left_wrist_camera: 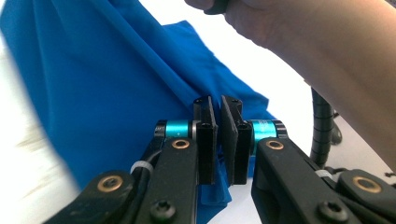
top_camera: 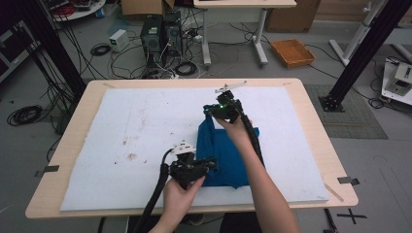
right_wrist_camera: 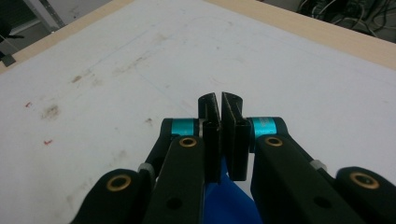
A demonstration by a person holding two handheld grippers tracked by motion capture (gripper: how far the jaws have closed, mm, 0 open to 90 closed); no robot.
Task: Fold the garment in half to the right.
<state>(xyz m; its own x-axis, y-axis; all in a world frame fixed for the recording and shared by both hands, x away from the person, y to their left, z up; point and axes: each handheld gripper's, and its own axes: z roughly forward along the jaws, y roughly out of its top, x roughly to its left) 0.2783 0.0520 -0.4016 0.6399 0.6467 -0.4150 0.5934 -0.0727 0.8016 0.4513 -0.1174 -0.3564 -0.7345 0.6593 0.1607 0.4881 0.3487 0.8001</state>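
The left hand [top_camera: 180, 194] came in nearest the camera, holding the left gripper [top_camera: 210, 165] at the near left edge of the blue cloth [top_camera: 226, 155]. In the left gripper view its jaws stood almost together, with a fold of the cloth [left_wrist_camera: 116, 79] pinched between them. The cloth lay on the white mat [top_camera: 136, 131] that covered the wooden surface [top_camera: 311, 111], right of the mat's middle and toward its near edge. The right hand [top_camera: 238, 128] held the right gripper [top_camera: 208, 110] at the cloth's far left corner, which was drawn up off the mat into a peak. In the right gripper view its jaws were closed to a thin gap, with blue cloth [right_wrist_camera: 231, 200] showing below and between them, and the stained mat [right_wrist_camera: 116, 84] stretched beyond. The right forearm [top_camera: 265, 189] crossed above the cloth's right part.
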